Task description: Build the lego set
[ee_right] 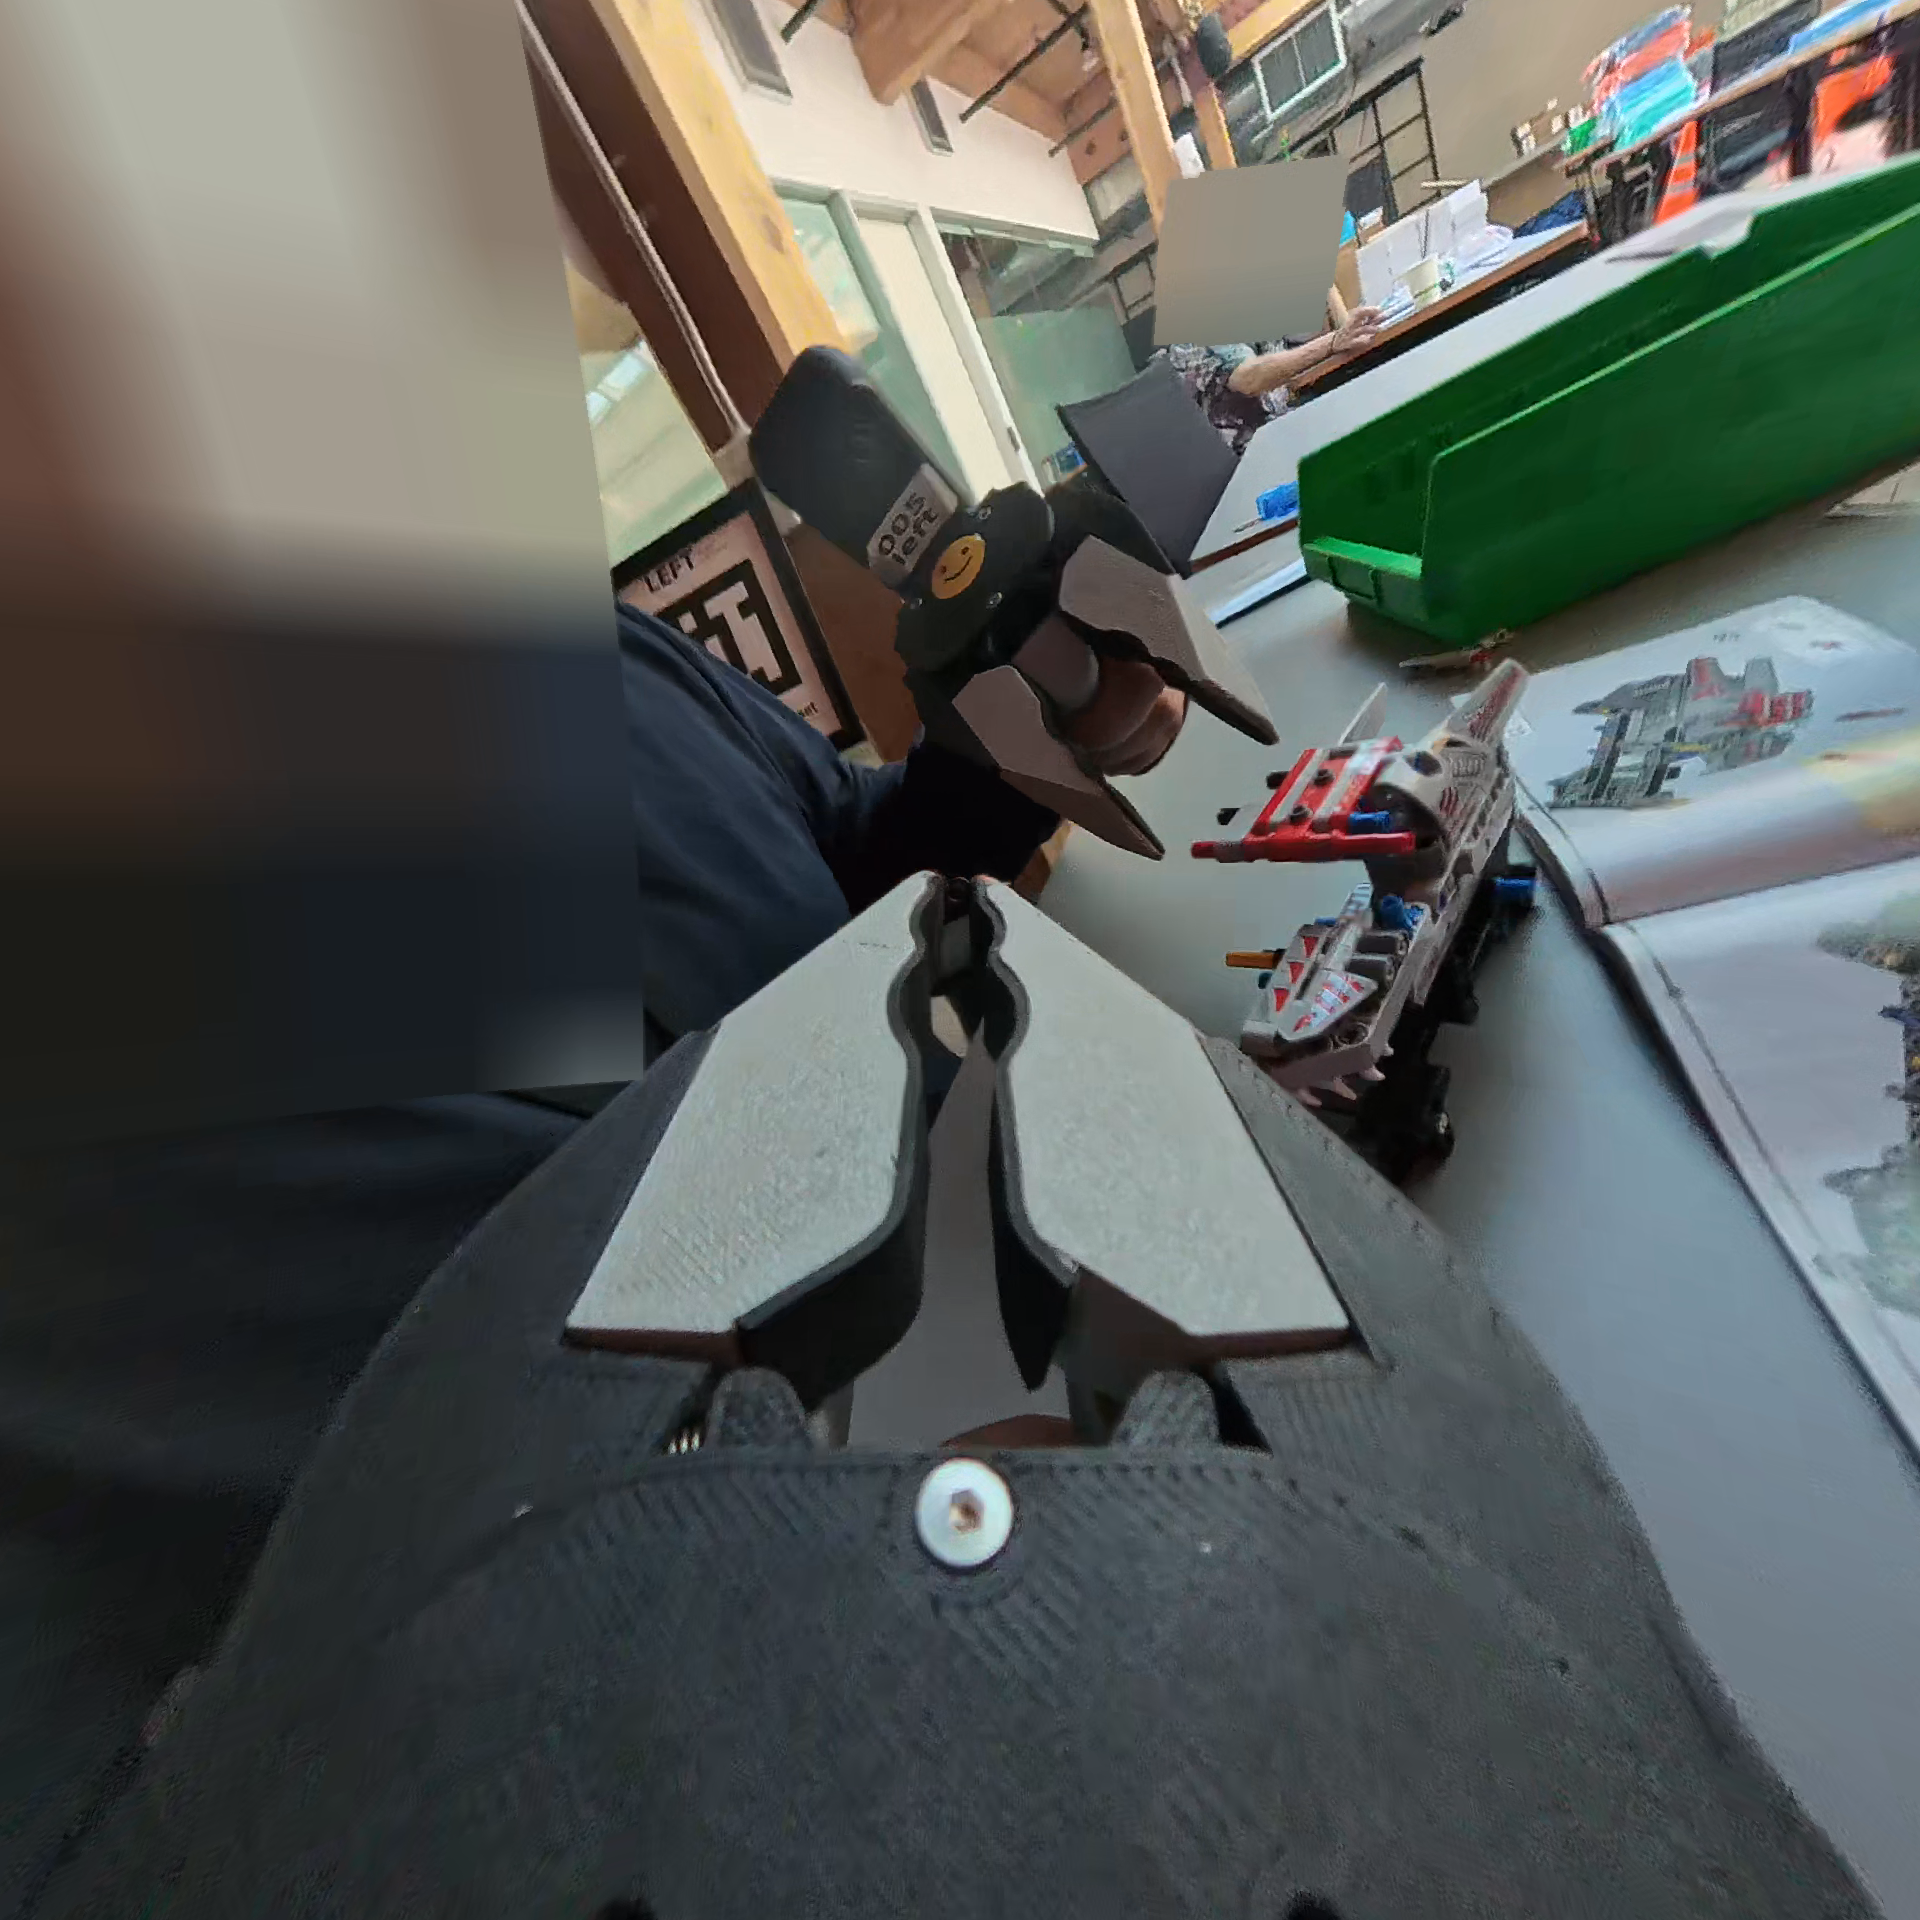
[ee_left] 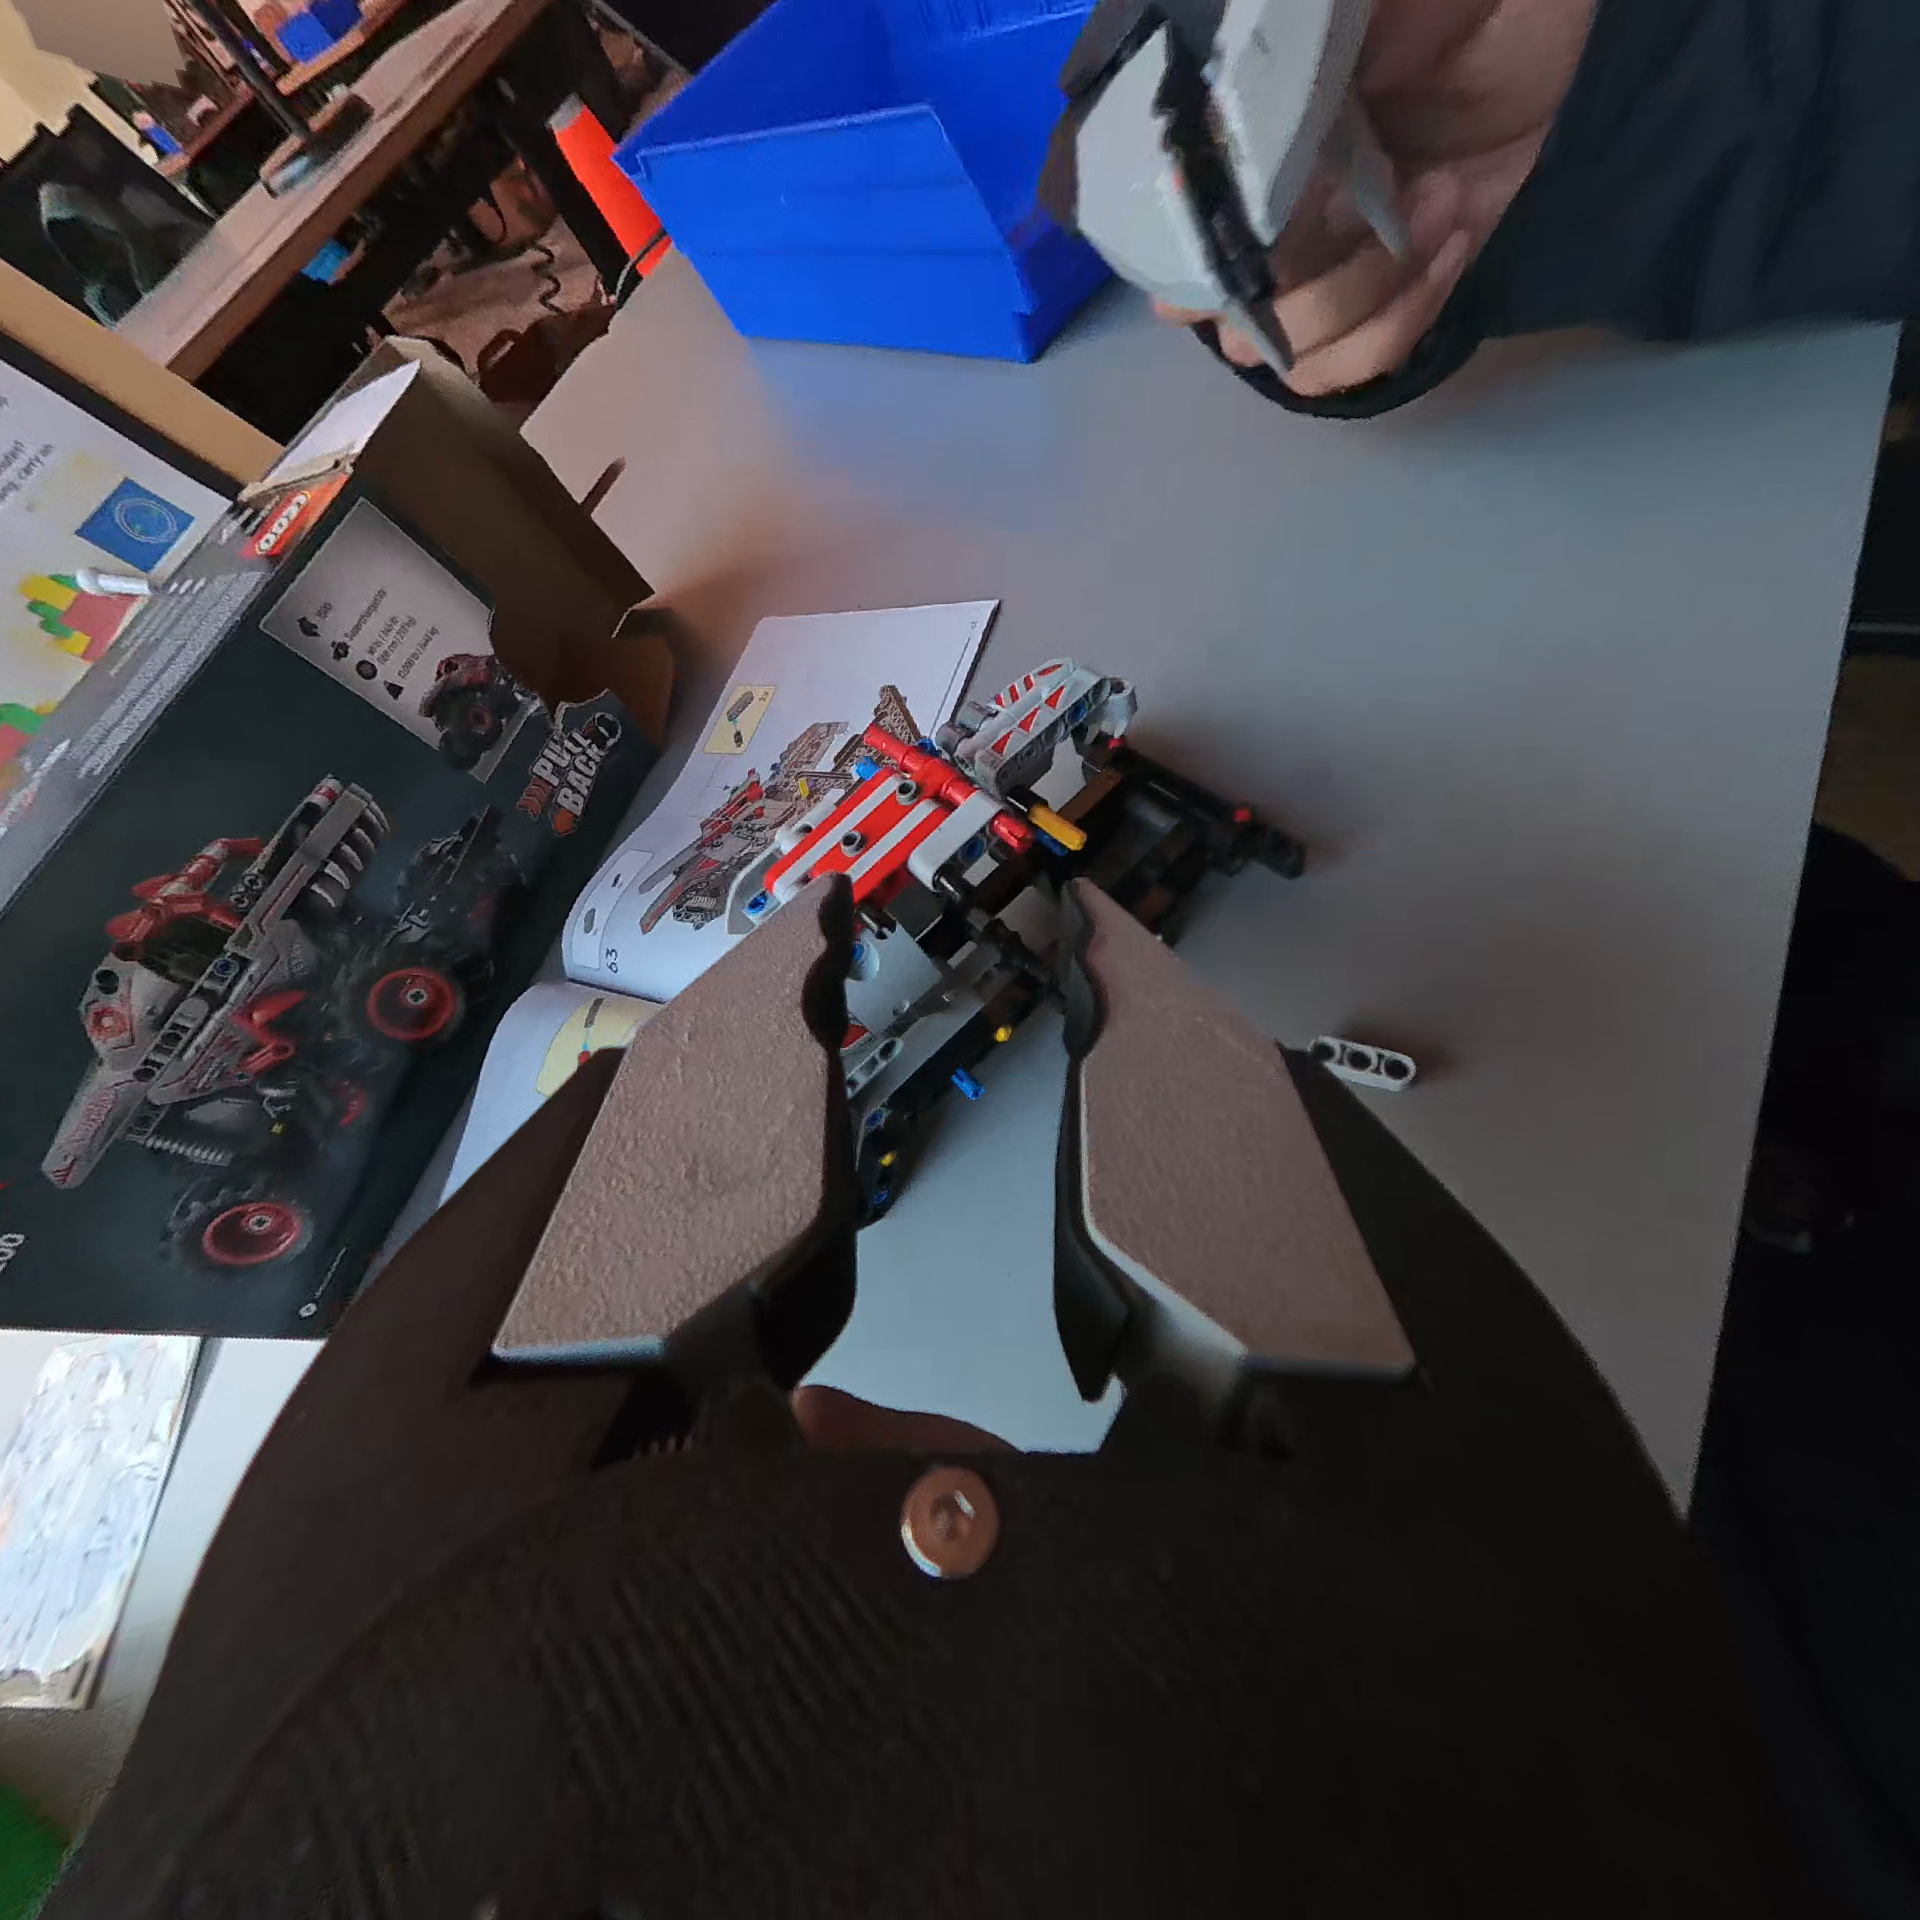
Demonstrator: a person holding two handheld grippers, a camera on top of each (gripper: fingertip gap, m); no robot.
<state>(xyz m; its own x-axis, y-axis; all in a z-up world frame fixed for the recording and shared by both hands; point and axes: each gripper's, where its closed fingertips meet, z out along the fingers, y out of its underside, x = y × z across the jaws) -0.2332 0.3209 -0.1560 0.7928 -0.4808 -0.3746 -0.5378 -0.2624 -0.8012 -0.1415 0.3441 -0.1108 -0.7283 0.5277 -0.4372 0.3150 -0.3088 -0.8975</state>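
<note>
Left claw (ee_left: 951,914) wide open, empty, hovering over half-built truck model (ee_left: 966,831) on counter (ee_left: 1403,644) beside open manual (ee_left: 831,686), likely to steady it. Right claw (ee_right: 961,899) raised, pinching small dark piece (ee_right: 951,940), probably next part.

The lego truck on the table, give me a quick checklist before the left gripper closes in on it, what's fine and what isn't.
1. Left gripper open: ok, its fingers stand apart above the lego truck.
2. Truck resting on the table: ok, not held by anything.
3. Right gripper out of the way: ok, raised away from the truck.
4. Right gripper holding a part: cannot tell; its tips are nearly together on something small and dark.
5. Instruction booklet open: ok, lying beside the truck.
6. Loose small white piece: ok, apart from the truck on the table.
</note>
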